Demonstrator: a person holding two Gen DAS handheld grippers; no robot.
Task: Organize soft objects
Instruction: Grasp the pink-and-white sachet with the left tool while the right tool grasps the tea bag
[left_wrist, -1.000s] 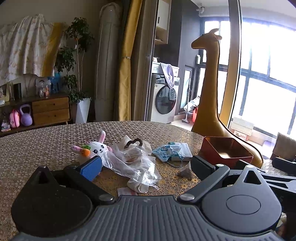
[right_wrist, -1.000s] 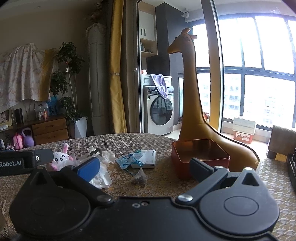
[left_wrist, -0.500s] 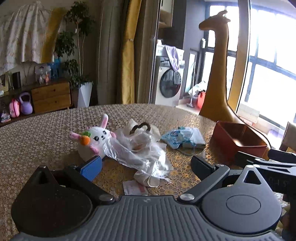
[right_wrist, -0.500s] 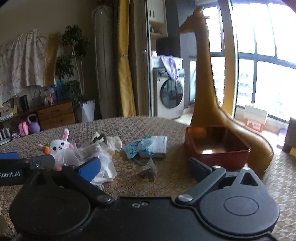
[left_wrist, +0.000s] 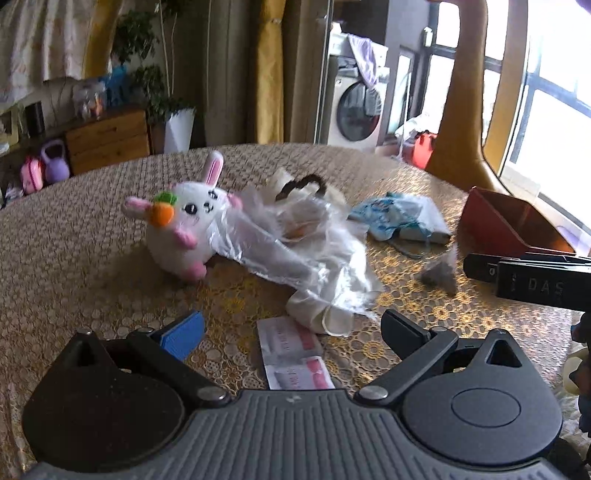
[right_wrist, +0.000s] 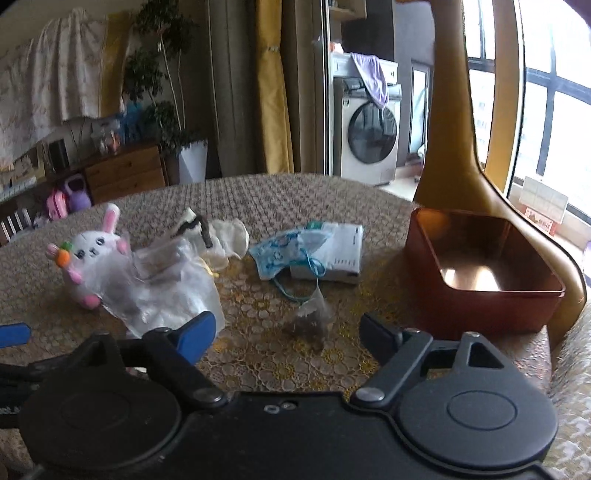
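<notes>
A white bunny plush (left_wrist: 184, 225) (right_wrist: 90, 254) lies on the patterned round table (left_wrist: 74, 258), partly under a crumpled clear plastic bag (left_wrist: 295, 251) (right_wrist: 166, 291). A white glove (left_wrist: 325, 317) sticks out from under the bag. Further right are a blue face mask (right_wrist: 280, 254) and a white pack (right_wrist: 340, 254). My left gripper (left_wrist: 293, 332) is open above two pink-and-white sachets (left_wrist: 291, 354). The jaws of my right gripper (right_wrist: 288, 332) are closing; a small mesh tea bag (right_wrist: 310, 321) lies on the table between the fingertips, untouched.
An empty red tin box (right_wrist: 484, 273) (left_wrist: 509, 229) stands at the table's right side, in front of a tall golden giraffe figure (right_wrist: 454, 147). The right gripper's body (left_wrist: 528, 280) crosses the right edge of the left wrist view. Beyond the table are a washing machine and a wooden cabinet.
Both grippers came forward and lower toward the table, so the objects look larger. The right gripper's fingers stand slightly closer together, now around the tea bag.
</notes>
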